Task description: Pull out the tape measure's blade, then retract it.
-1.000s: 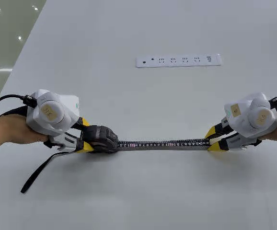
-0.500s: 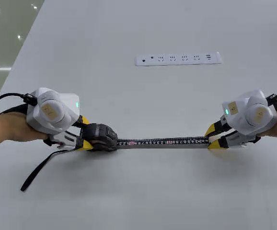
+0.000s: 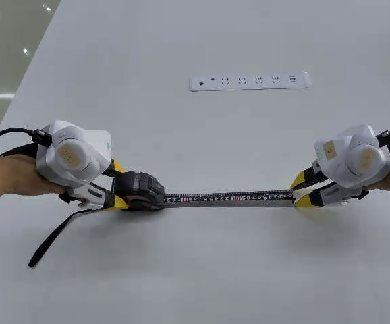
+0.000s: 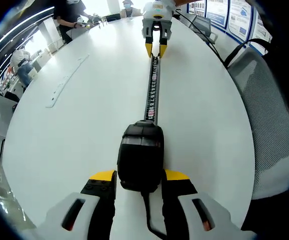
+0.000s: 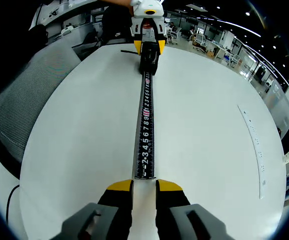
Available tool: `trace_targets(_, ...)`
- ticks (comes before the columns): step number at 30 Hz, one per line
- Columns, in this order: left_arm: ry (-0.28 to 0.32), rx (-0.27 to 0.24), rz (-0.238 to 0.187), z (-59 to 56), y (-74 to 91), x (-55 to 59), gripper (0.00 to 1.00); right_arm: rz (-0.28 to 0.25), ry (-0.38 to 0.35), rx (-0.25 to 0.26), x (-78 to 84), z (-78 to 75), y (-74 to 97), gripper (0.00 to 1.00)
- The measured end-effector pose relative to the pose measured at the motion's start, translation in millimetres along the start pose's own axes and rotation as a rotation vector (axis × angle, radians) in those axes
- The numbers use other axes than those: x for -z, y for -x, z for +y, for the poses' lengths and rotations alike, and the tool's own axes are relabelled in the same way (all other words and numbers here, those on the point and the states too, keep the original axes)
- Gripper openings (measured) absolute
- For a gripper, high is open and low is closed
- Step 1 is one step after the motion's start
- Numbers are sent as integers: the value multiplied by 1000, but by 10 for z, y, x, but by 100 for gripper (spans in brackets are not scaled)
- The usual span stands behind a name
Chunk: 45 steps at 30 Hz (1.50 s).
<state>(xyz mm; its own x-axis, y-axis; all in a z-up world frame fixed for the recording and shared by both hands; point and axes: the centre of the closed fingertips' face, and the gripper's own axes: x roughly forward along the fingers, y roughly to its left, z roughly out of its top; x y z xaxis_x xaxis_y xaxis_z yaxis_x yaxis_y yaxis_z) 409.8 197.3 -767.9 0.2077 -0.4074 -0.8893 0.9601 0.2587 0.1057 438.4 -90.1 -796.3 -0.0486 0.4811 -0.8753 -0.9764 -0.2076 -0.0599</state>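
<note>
So here's where we're at: our left gripper (image 3: 119, 188) is clamped across the sides of the black tape measure case (image 3: 142, 192), jaws only as wide as the case, and the wrist strap (image 3: 53, 236) trails off to the left of the case. From the case's mouth the blade (image 3: 229, 198) runs straight out to the right, low over the table. At the end farthest from the case, our right gripper (image 3: 299, 191) has its jaws pinched nearly closed on the blade's tip. We'd guess the pull is about done and the retract comes next. The trick is to hold the case dead steady and walk the right gripper back toward the case in line with the blade. No twisting, and no just letting go or it'll whip home. The surface is a plain white table (image 3: 195, 283), with a white power strip (image 3: 250, 82) well beyond the case. Room-wise, the left gripper view has a grey mesh chair (image 4: 267, 115) right of the case and people (image 4: 72, 12) way past it.
</note>
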Motion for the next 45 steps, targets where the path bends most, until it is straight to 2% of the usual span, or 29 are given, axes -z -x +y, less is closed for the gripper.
trace_targets(8,13,3,7,-38,37,45,38,-5,-13,18,12,5,64,17)
trace_targets(13,42,11,6,-80,65,80,44,-10,-36,29,30,40,123,22)
trace_targets(21,86,12,-14,-166,129,112,51,-19,-64,48,72,102,200,29)
trace_targets(35,168,-3,-64,-361,216,172,62,-49,-104,74,86,271,259,37)
trace_targets(45,236,-40,-115,-484,289,199,71,-72,-130,101,134,394,292,44)
